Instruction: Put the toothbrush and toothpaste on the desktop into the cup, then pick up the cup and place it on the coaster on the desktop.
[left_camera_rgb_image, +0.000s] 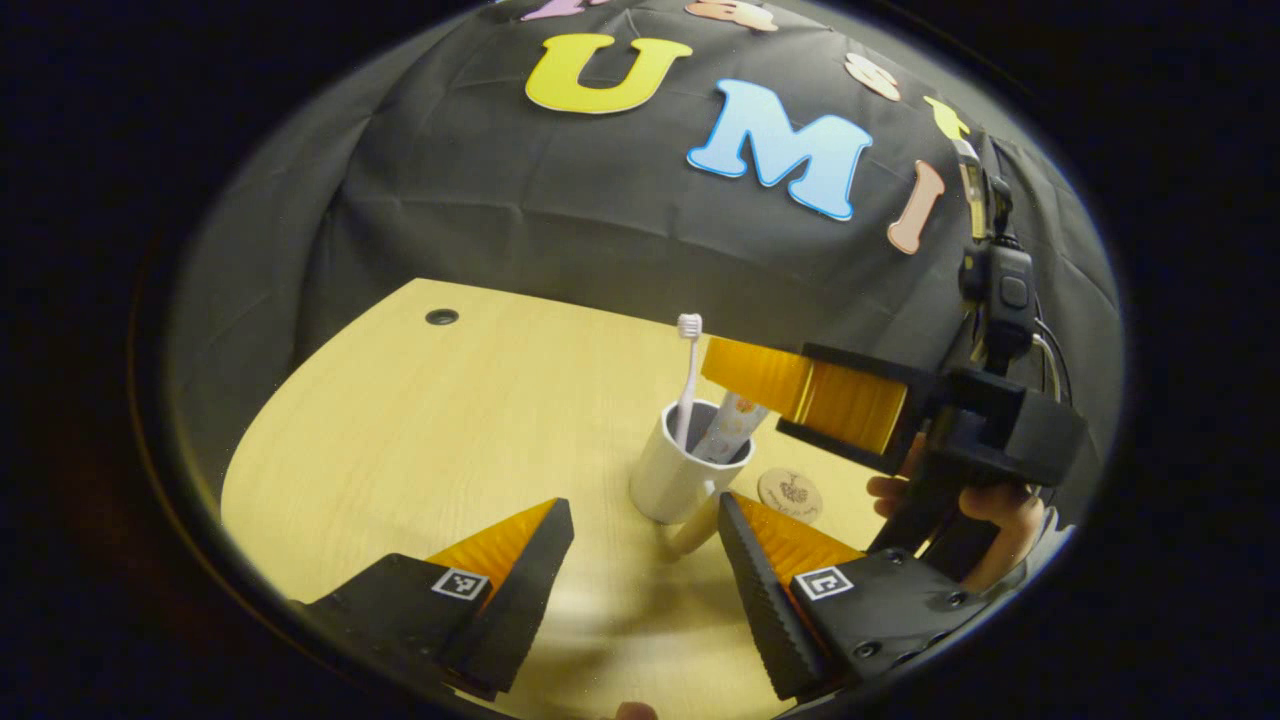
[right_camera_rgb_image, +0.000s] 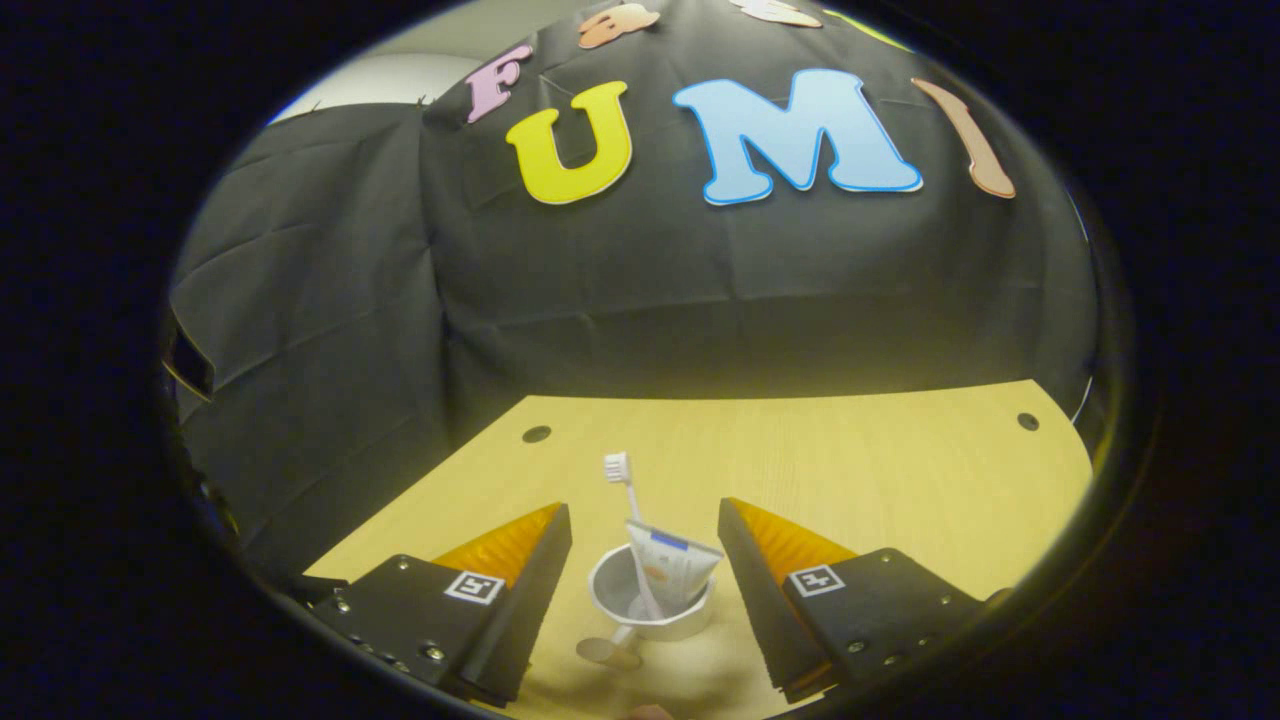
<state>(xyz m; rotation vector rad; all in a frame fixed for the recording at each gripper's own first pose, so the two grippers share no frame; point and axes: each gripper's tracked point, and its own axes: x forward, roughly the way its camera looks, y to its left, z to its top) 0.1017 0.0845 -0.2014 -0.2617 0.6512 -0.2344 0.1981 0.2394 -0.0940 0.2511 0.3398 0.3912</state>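
Note:
A white cup (left_camera_rgb_image: 672, 478) stands on the wooden desktop (left_camera_rgb_image: 430, 430) with a white toothbrush (left_camera_rgb_image: 688, 375) upright in it and a toothpaste tube (left_camera_rgb_image: 733, 425) leaning beside the brush. A round wooden coaster (left_camera_rgb_image: 790, 494) lies just right of the cup. My left gripper (left_camera_rgb_image: 645, 560) is open, low over the desk, its fingers apart just short of the cup. A hand holds my right gripper (left_camera_rgb_image: 800, 395) open above the cup's right side. In the right gripper view the cup (right_camera_rgb_image: 612, 590), brush (right_camera_rgb_image: 622, 490) and tube (right_camera_rgb_image: 672, 562) sit between the open fingers of my right gripper (right_camera_rgb_image: 645, 570), untouched.
The desktop (right_camera_rgb_image: 880, 470) has small round holes (right_camera_rgb_image: 536, 434) near its far corners and ends at the black cloth wall (right_camera_rgb_image: 640, 300). A small brown disc, apparently the coaster (right_camera_rgb_image: 610, 653), lies just in front of the cup in the right gripper view.

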